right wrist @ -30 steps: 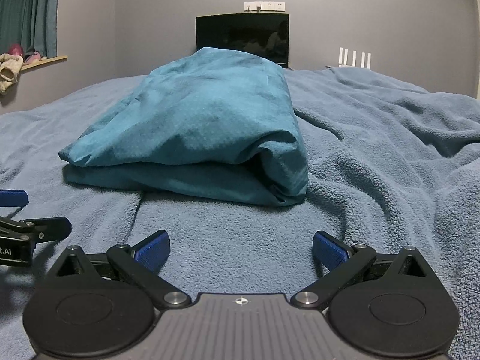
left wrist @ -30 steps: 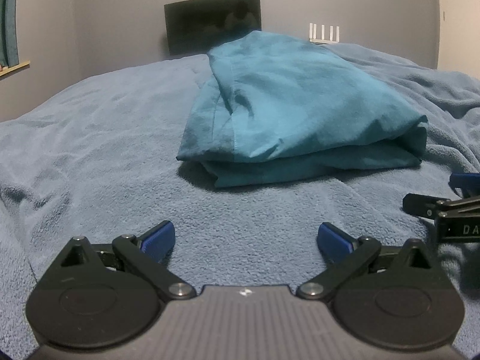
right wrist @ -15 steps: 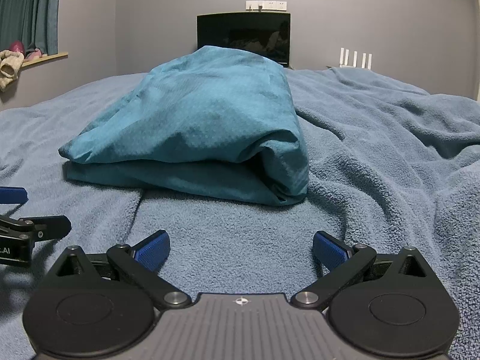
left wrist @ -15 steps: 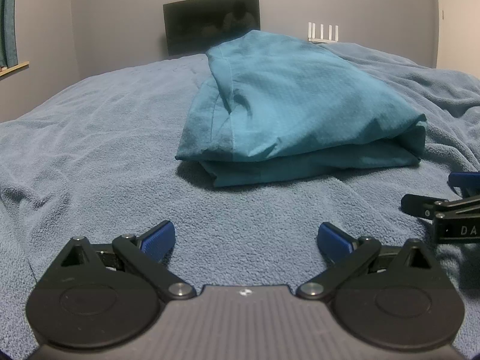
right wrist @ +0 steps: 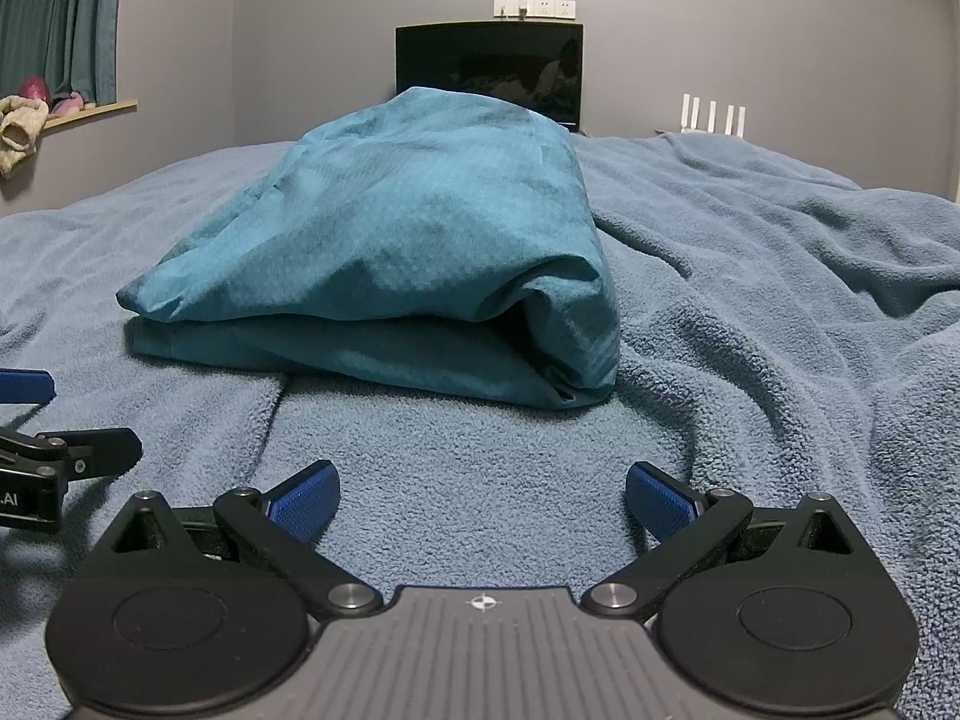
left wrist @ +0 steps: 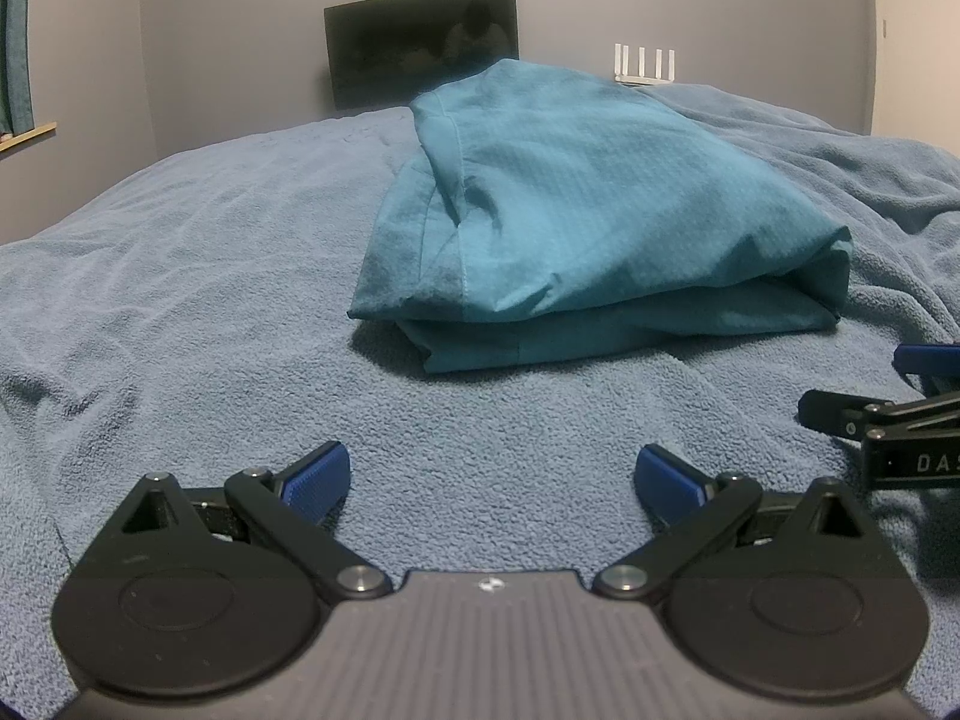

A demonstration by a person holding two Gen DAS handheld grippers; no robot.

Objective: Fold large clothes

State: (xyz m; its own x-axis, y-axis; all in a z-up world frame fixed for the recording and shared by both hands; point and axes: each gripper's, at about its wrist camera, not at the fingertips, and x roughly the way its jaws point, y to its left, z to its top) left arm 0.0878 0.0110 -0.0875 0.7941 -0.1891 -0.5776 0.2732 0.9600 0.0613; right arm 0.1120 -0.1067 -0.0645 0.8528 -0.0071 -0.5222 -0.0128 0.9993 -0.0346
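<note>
A teal garment [left wrist: 588, 216] lies folded in a thick stack on the blue fleece blanket [left wrist: 180, 276]; it also shows in the right wrist view [right wrist: 396, 252]. My left gripper [left wrist: 491, 477] is open and empty, low over the blanket in front of the garment's near left corner. My right gripper [right wrist: 480, 495] is open and empty, in front of the garment's near right corner. Each gripper shows at the edge of the other's view: the right one [left wrist: 900, 420] and the left one [right wrist: 54, 444].
A dark screen [right wrist: 489, 72] stands against the far wall with a white router [right wrist: 711, 117] to its right. A window ledge with soft items [right wrist: 30, 114] and a curtain are at the left. The blanket is rumpled at the right [right wrist: 780, 252].
Both grippers have drifted very slightly, with the garment sitting a touch lower in the views. The garment has not moved and both grippers stay open.
</note>
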